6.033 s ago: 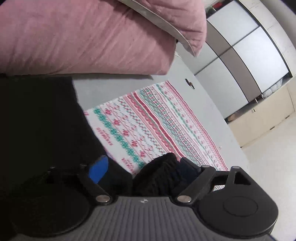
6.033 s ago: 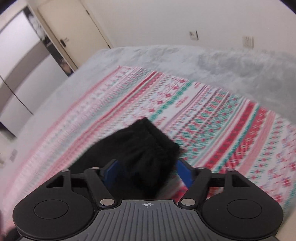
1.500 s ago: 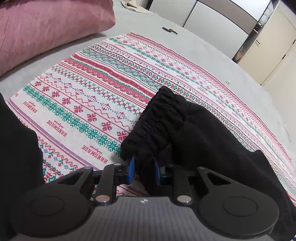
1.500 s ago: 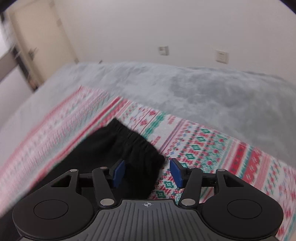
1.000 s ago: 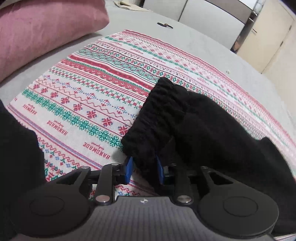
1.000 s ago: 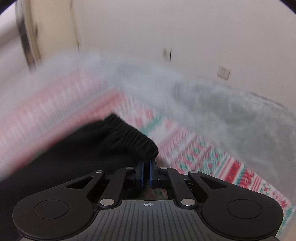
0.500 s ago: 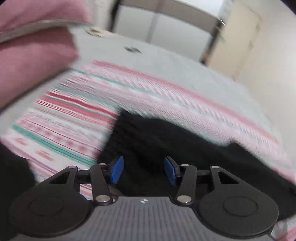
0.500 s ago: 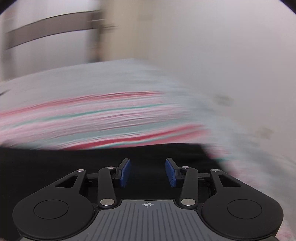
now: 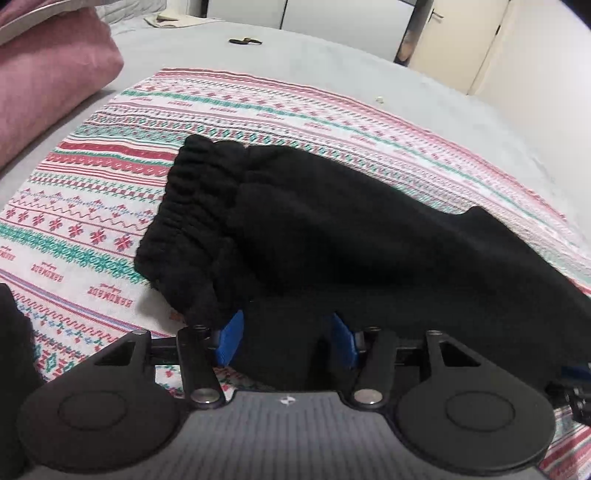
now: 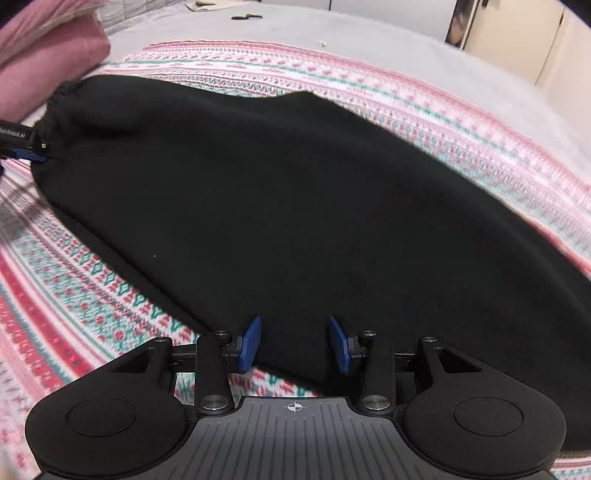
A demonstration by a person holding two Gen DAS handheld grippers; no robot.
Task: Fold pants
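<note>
On the patterned red-and-green woven cloth (image 9: 110,206), black fleece pants (image 9: 332,229) lie halved; left gripper (image 9: 286,338) jaws are opening around fabric, right gripper (image 10: 295,343) gapes empty, so regrasping seems next.

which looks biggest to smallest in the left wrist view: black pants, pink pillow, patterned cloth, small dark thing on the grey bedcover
1. patterned cloth, partly covered
2. black pants, nearer the camera, so close to the cloth
3. pink pillow, cut off at the edge
4. small dark thing

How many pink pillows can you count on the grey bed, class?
2. One large pink velvety pillow lies at the bed's far left corner beside the patterned cloth; a second pink pillow rests on top. Others may be out of frame.
</note>
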